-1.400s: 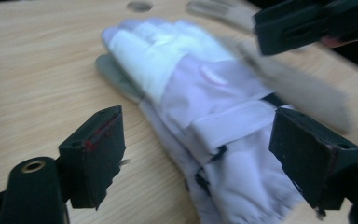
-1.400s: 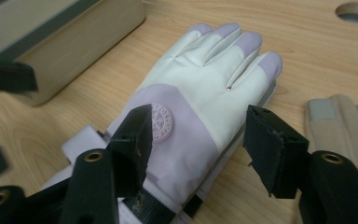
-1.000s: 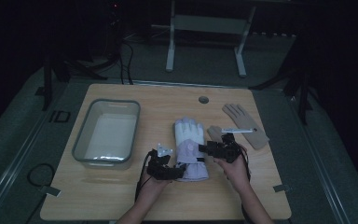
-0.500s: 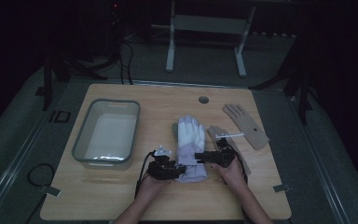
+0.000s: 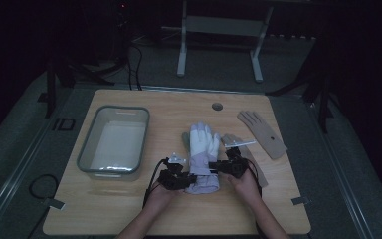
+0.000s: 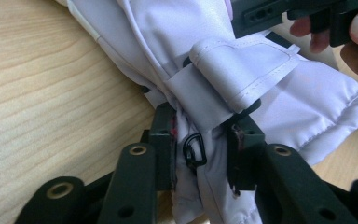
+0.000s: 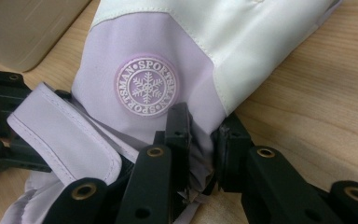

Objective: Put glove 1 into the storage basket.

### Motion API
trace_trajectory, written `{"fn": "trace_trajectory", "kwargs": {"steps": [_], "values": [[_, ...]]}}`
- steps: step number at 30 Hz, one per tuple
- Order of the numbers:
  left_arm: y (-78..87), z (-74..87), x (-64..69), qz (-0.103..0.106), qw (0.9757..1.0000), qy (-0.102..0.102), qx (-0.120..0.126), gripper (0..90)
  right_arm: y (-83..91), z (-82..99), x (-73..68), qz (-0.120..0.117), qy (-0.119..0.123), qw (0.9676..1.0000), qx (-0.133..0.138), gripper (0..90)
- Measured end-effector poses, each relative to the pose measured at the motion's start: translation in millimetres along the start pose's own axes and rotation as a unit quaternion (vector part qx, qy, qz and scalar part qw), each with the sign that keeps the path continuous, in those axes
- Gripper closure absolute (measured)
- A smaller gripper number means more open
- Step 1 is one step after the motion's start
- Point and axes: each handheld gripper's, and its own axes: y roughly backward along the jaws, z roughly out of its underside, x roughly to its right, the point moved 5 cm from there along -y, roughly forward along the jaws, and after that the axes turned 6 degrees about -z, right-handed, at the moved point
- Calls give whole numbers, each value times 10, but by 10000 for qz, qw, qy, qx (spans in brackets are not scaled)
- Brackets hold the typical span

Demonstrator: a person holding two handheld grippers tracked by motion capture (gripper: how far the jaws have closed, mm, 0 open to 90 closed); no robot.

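Both tongs have just been closing and now pinch the cuff of the white and lilac ski glove (image 5: pixel 202 154): the left gripper (image 5: pixel 179 180) bunches fabric at its left side beside a small black clip (image 6: pixel 193 150), the right gripper (image 5: pixel 225 167) at its right. A round patch (image 7: pixel 146 86) reads "SPORTSMAN" around a snowflake. That glove lies near the table's (image 5: pixel 169 214) middle, toward the front edge. Left of it stands a grey tub (image 5: pixel 114 141); a tan glove (image 5: pixel 261 133) lies toward the right edge.

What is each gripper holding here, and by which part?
Both hold the white ski glove: left gripper and right gripper have just closed on opposite edges of its lilac cuff.
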Motion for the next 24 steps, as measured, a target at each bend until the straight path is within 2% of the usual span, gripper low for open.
{"fn": "trace_trajectory", "kwargs": {"steps": [8, 13, 18, 24], "values": [[119, -86, -9, 54, 9997, -223, -34, 730, 60, -78, -139, 234, 254, 9994, 50, 782], [225, -150, -8, 101, 9994, -328, 4, 730, 125, -145, -224, 241, 304, 9992, 121, 782], [340, -239, -14, 65, 9988, -479, 39, 729, 187, -240, -325, 346, 344, 9986, 195, 783], [495, -356, -64, 21, 9981, -618, 57, 728, 233, -372, -435, 362, 389, 9981, 305, 783]]}}
